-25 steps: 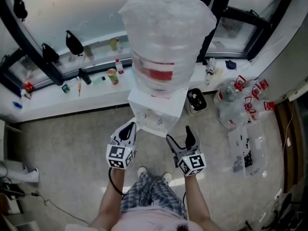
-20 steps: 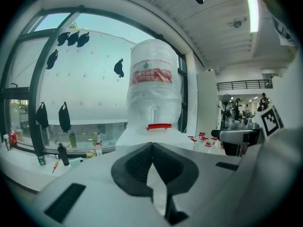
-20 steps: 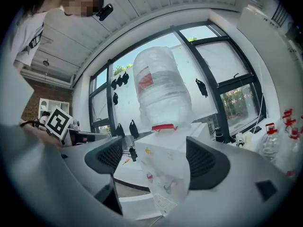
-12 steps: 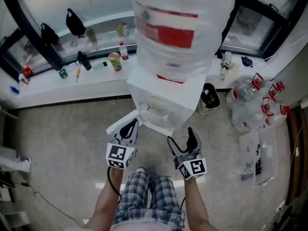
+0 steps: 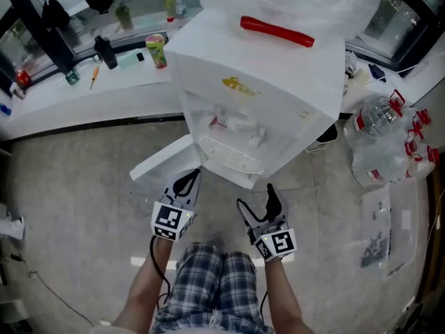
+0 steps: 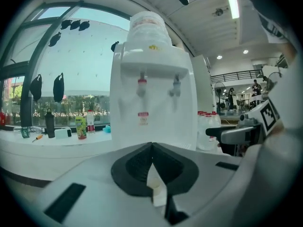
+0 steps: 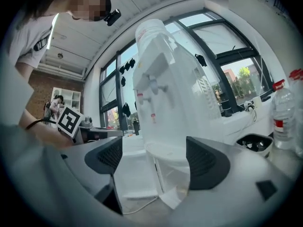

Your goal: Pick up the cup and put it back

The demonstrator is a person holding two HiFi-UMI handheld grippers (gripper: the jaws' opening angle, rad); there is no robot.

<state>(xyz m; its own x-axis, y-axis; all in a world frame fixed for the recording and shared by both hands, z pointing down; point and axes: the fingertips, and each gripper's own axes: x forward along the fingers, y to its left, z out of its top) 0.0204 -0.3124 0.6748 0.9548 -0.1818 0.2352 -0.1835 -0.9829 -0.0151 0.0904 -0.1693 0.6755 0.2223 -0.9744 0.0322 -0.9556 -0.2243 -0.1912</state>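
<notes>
Item: tall white plastic water dispenser (image 5: 264,110), floor-standing, w/ clear upturned water bottle (image 5: 278,32) on top (red label; upper part cut off by frame edge). Fittings: red tap (image 6: 141,85), grey-blue tap (image 6: 176,85), white slotted drip tray (image 5: 233,157), and white lower cabinet door (image 5: 163,165) swung open to the person's left. Left gripper (image 5: 186,181): low, just in front of the open door, jaws closed together on a thin white paper piece (image 6: 156,188). This is prob. the cup, a flat paper type; no other cup seen in any view, so the ID stays a judgement. Right gripper (image 5: 255,195): beside the left, near the dispenser's foot, jaws spread wide w/ nothing between, only the cabinet front beyond. Step in hand: cup appears held, return not yet made. Next move calls for carrying the left gripper to the cup's place, likely the drip tray or the open cabinet, then parting the jaws w/o crushing the paper; the right gripper is free to steady the door. Hidden/unclear: cabinet interior is washed out, so its contents can't be read; the paper piece's full shape is covered by the jaws; the cup's proper spot is not evident. Also present: clear water jugs w/ red handles (image 5: 379,138) on the floor at right, green drink can (image 5: 156,49) on the white window ledge (image 5: 83,99).
</notes>
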